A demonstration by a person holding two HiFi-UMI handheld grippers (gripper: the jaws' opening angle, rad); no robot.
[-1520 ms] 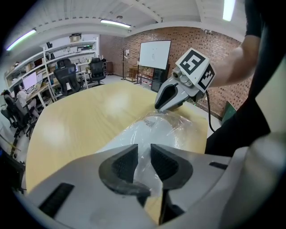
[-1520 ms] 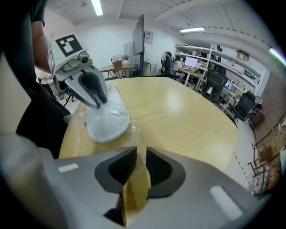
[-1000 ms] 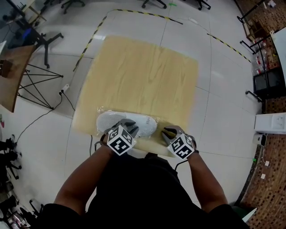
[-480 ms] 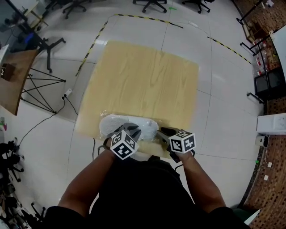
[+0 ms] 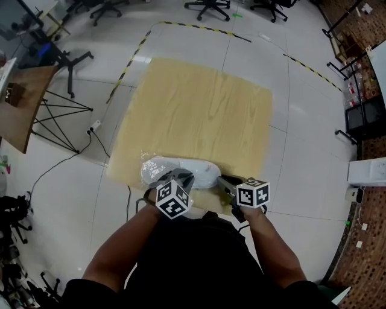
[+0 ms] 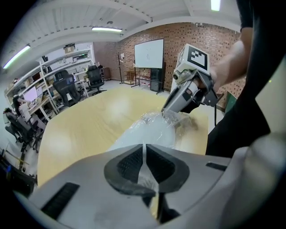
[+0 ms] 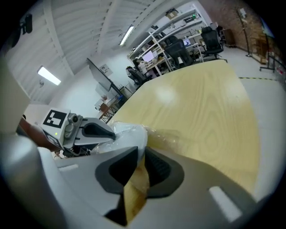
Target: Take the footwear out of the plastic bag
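Note:
A white shoe [image 5: 181,171] lies inside a clear plastic bag [image 5: 148,171] at the near edge of the wooden table [image 5: 199,108]. My left gripper [image 5: 176,179] is over the shoe's near side. Its jaws are closing, with a thin fold of the bag's film [image 6: 144,172] pinched between the pads. My right gripper [image 5: 224,182] is at the bag's right end [image 6: 172,117]. Its jaws are closing too, with clear film [image 7: 136,179] caught in the narrow gap. In the right gripper view the bagged shoe [image 7: 129,134] bulges just beyond the tips, beside the left gripper [image 7: 100,131].
The table's near edge runs just under both grippers, against the person's body. Around the table stand office chairs [image 5: 208,6], a side table on black legs [image 5: 24,102] at the left, and a floor cable [image 5: 96,136].
Both grippers have shifted slightly right along the bag. The right gripper's cube has turned its face upward and come closer to the bag's end. The bag lies a little further right.

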